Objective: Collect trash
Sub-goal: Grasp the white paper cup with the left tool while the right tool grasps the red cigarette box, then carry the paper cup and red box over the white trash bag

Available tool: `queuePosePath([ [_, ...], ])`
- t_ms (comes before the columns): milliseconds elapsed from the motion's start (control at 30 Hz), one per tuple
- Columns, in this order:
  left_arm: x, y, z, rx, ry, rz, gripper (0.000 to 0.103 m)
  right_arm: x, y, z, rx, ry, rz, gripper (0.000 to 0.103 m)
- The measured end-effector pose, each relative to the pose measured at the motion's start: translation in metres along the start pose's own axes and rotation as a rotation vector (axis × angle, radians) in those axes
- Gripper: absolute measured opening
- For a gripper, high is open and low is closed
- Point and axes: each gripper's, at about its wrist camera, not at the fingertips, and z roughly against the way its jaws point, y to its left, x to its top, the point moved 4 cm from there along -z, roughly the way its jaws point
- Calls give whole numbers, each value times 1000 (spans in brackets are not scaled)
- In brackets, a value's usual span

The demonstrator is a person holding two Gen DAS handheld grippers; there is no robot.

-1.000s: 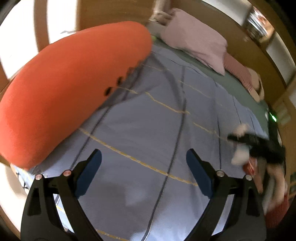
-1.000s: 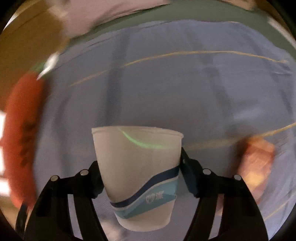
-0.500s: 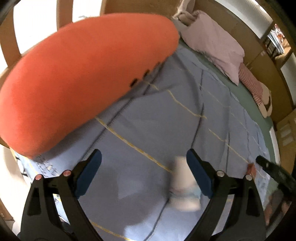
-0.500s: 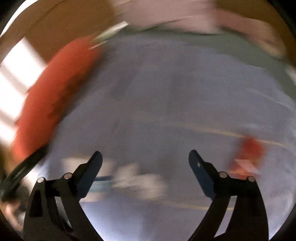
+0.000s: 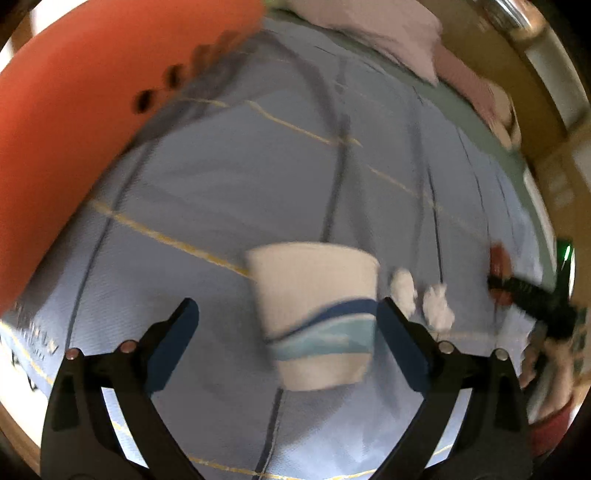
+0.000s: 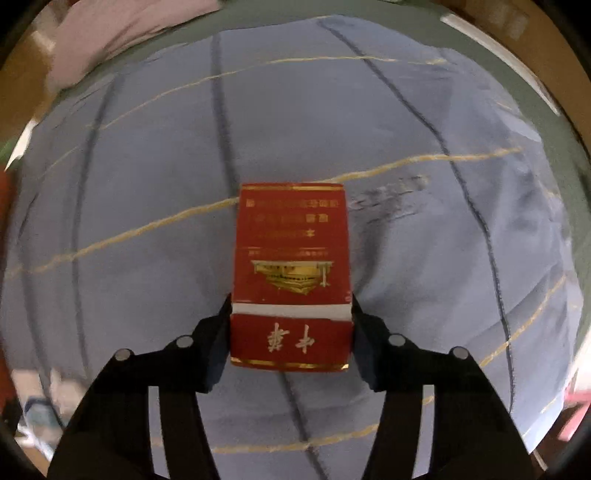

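Observation:
In the left wrist view a white paper cup (image 5: 317, 314) with a blue wave band stands upright on the blue quilt between the wide-open jaws of my left gripper (image 5: 288, 325), close to the right finger. Two white crumpled tissue bits (image 5: 421, 299) lie just right of it. In the right wrist view my right gripper (image 6: 290, 332) is shut on a red cigarette pack (image 6: 291, 273) with gold print, gripping its lower part. The right gripper also shows in the left wrist view (image 5: 532, 299) as a blurred black shape with the red pack (image 5: 498, 258).
A large orange cushion (image 5: 74, 122) fills the left side of the bed. Pink pillows (image 5: 388, 33) lie at the far end by a wooden headboard. The blue quilt (image 6: 147, 184) with yellow and dark lines covers the bed. The cup shows faintly at the right view's lower left (image 6: 33, 410).
The right gripper let go of the paper cup onto the quilt, swung right and closed on the red cigarette pack. The left gripper moved so the cup now stands between its open jaws.

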Motion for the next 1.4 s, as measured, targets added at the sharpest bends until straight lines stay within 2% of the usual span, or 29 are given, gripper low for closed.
queuePosePath([
  [167, -8, -26, -26, 71, 35, -128, 94, -28, 29, 12, 101, 70, 81, 56],
  [233, -10, -28, -31, 102, 38, -148, 75, -42, 43, 16, 133, 92, 116, 56],
  [267, -11, -29, -35, 107, 49, -157, 75, -50, 47, 19, 149, 102, 134, 56],
  [300, -13, -29, -37, 107, 51, -158, 68, -56, 51, 22, 161, 109, 151, 56],
  [500, -14, -27, -31, 127, 18, -167, 67, -87, 74, 45, 162, 99, 244, 56],
  [633, -18, -27, -15, 129, -53, -183, 67, -107, 88, 58, 143, 75, 280, 56],
  [800, -22, -42, 5, 120, -136, -246, 67, -117, 86, 74, 137, 29, 298, 56],
  [900, -27, -50, 23, 118, -195, -291, 67, -111, 88, 77, 128, -3, 309, 56],
  [1033, -37, -69, 52, 66, -247, -332, 67, -125, 72, 102, 163, -43, 302, 56],
  [1133, -57, -84, 82, 55, -303, -366, 67, -139, 66, 119, 165, -85, 299, 56],
  [1267, -95, -103, 115, -3, -320, -385, 67, -158, 46, 145, 181, -123, 254, 56],
  [1400, -126, -129, 141, -44, -342, -433, 67, -180, 20, 181, 183, -198, 215, 56],
])
